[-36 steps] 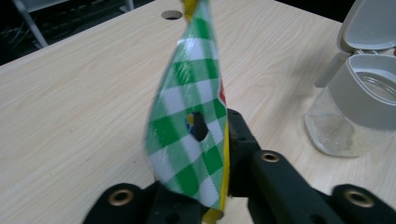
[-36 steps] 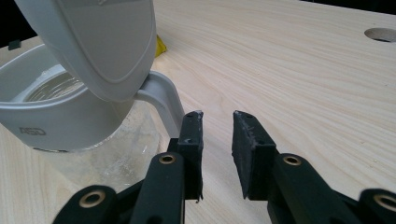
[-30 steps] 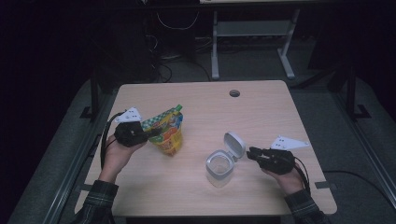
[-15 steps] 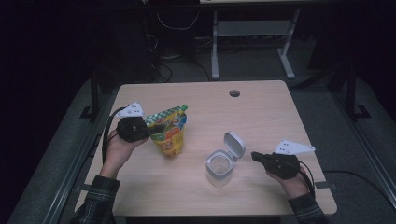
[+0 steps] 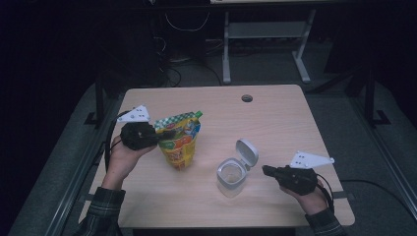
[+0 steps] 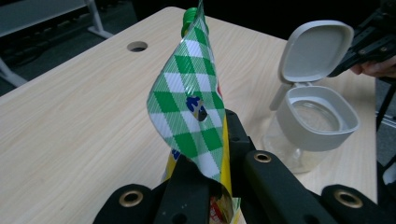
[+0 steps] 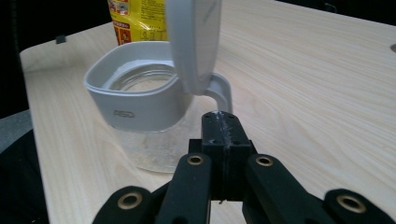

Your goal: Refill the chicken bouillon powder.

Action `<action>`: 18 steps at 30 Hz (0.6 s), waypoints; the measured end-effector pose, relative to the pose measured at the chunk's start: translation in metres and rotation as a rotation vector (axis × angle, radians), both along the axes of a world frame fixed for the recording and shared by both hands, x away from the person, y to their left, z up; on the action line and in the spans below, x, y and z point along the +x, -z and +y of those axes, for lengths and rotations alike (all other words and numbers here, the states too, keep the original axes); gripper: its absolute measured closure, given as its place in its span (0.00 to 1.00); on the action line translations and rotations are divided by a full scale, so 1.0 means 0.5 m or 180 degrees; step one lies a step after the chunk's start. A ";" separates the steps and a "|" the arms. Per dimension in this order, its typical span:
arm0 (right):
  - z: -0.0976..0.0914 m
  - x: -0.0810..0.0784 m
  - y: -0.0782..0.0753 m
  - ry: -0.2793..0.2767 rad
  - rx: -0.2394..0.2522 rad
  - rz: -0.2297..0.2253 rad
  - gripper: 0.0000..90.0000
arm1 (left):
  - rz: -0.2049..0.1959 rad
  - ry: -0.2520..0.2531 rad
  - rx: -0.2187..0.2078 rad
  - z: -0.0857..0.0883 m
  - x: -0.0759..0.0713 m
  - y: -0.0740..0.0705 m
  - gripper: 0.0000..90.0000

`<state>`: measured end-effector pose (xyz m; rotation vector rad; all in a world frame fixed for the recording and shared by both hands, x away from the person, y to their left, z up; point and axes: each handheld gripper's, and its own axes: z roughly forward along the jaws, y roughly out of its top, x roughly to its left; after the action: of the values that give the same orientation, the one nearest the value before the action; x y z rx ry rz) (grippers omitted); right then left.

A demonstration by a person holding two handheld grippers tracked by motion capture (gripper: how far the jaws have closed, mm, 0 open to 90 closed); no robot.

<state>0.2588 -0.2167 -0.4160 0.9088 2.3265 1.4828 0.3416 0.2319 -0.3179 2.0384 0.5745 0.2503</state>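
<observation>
Pouch held up beside the open jar

The pouch (image 5: pixel 180 141) is gripped by the left claw (image 5: pixel 164 135); the right claw (image 5: pixel 268 170), jaws pressed together empty, is beside the jar (image 5: pixel 231 175).

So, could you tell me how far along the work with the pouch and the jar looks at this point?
Done: the jar stands on the table with its hinged lid flipped open. In hand: the left gripper is clamped on the top edge of the snack pouch, holding it upright beside the jar. The right gripper is shut on nothing, just next to the jar. Left: the jar looks empty, so pouring seems not yet begun.
</observation>
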 end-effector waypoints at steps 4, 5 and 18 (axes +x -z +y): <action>0.004 -0.003 -0.004 -0.0073 0.0008 0.0006 1.00 | -0.0015 0.0033 0.0007 -0.006 -0.005 -0.004 1.00; 0.005 -0.004 -0.006 -0.0095 0.0011 0.0006 1.00 | -0.0010 0.0038 0.0004 -0.007 -0.006 -0.005 1.00; 0.026 -0.016 -0.021 -0.0322 0.0119 0.0002 1.00 | -0.0010 0.0135 -0.0047 -0.013 -0.016 -0.016 1.00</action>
<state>0.2507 -0.2035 -0.4054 0.8115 2.3852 1.5701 0.3336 0.2254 -0.3098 2.0334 0.5293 0.2234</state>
